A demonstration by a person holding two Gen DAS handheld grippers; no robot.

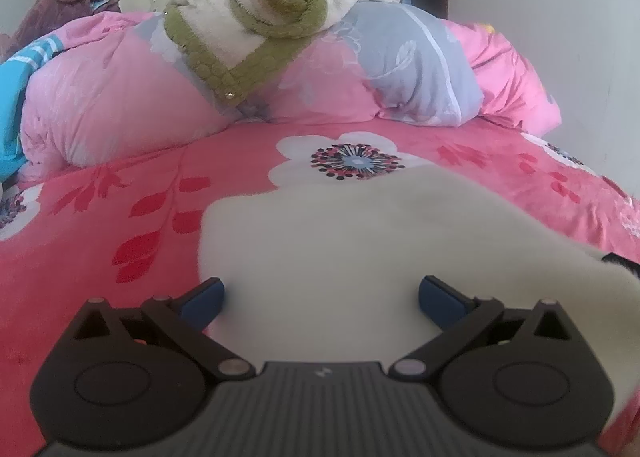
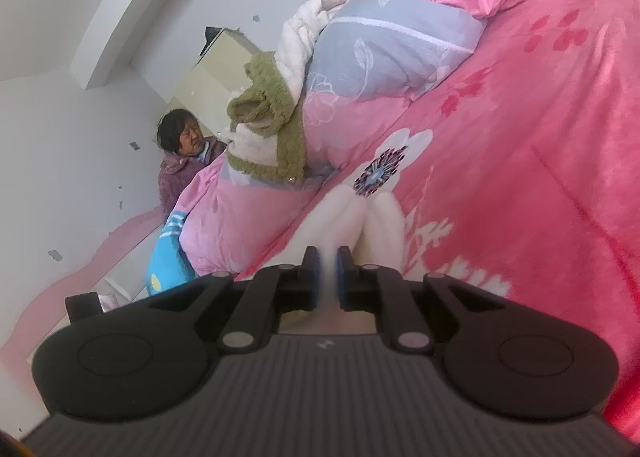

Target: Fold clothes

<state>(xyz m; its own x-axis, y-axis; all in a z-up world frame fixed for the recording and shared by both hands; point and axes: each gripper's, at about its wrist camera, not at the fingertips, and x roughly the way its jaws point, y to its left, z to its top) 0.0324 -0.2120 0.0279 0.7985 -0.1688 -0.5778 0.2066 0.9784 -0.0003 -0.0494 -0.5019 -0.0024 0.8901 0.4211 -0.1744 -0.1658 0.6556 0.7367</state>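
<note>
A white garment lies spread on the pink flowered bedspread. My left gripper hangs just over its near part, jaws wide open, blue pads on either side with nothing pinched. In the right wrist view the same white garment bunches into two folds ahead of my right gripper. That gripper is shut, with a thin fold of the white cloth running between its blue pads. The view is tilted steeply, so the bed slopes up to the right.
A rolled pink and grey quilt lies across the back of the bed, with a green-and-cream fleece garment on top. A person in a purple jacket sits beyond it at the back left. A blue striped cloth lies at the left edge, and a white wall stands to the right.
</note>
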